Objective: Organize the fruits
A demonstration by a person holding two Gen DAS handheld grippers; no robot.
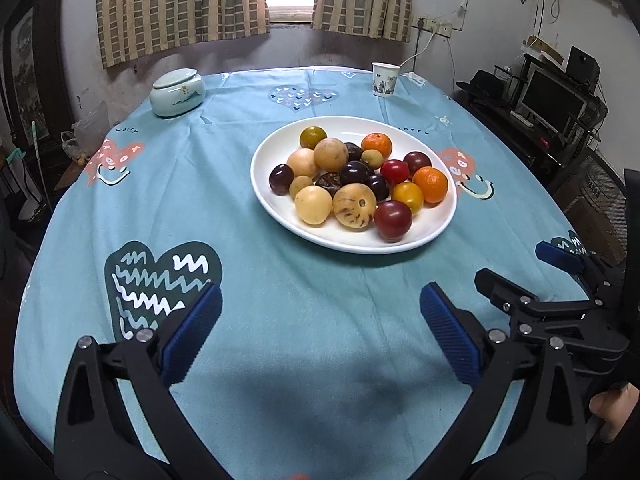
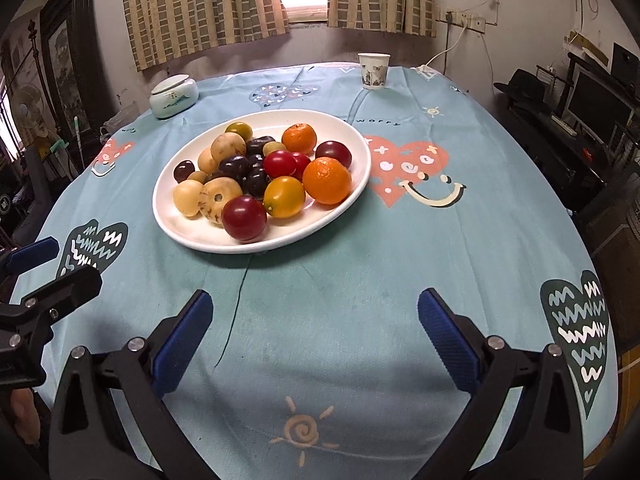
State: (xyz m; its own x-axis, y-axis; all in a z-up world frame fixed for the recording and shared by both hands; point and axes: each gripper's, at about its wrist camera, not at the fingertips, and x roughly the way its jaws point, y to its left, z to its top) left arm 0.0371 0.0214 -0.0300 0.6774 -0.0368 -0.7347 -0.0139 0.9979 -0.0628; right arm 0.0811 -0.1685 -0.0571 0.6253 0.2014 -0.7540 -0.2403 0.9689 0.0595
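all fruit point(image 1: 352, 182) heaped mixed on plate point(image 1: 420, 236), none on cloth; fits sorted-up or pre-sort. our left claw point(image 1: 320, 334) & right claw point(image 2: 315, 330) gape wide, holding nothing.

Right wrist view. The right gripper point(image 2: 314, 320) stood with blue pads spread wide over the blue patterned tablecloth point(image 2: 360, 280) at lower frame. A white plate point(image 2: 192, 236) above centre held mixed fruits: two oranges point(image 2: 327, 180), red point(image 2: 244, 218), yellow and dark tomatoes, pale round fruits. A paper cup point(image 2: 373, 71) and lidded ceramic jar point(image 2: 174, 96) sat beyond. The left gripper point(image 2: 52, 264) showed at left edge.
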